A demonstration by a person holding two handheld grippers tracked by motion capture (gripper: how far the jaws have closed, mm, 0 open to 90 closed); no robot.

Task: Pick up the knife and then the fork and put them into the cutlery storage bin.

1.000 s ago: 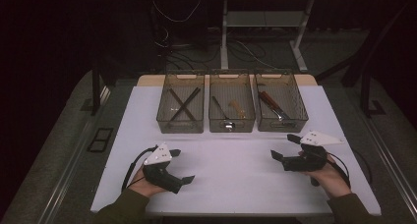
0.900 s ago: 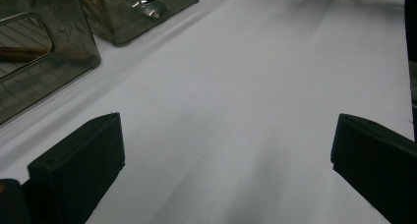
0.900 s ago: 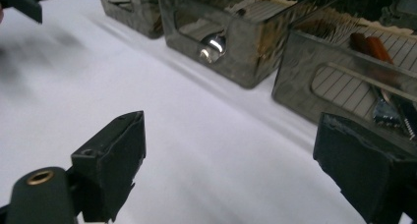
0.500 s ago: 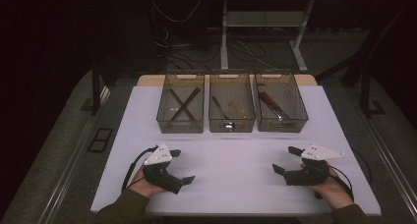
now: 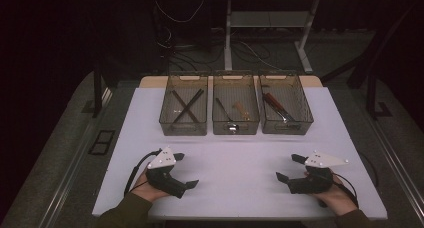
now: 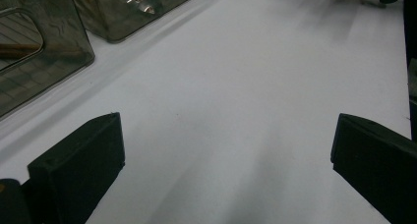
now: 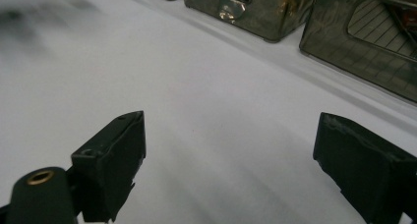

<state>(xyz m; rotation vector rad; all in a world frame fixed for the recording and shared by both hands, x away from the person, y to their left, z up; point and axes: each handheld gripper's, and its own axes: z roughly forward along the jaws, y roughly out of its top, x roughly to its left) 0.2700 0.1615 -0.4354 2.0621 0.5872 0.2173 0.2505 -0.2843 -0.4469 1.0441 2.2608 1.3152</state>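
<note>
Right tongs lower; blocky black jaws.

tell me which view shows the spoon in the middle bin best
The high view: it looks down into the middle bin, so the whole spoon shows. The left gripper view catches its shiny bowl through the bin wall, and the right gripper view likewise.

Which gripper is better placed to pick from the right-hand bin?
Right, probably. The right gripper rests open on the table below the right bin holding utensils; the left gripper, also open, sits below the left bin, farther across.
</note>
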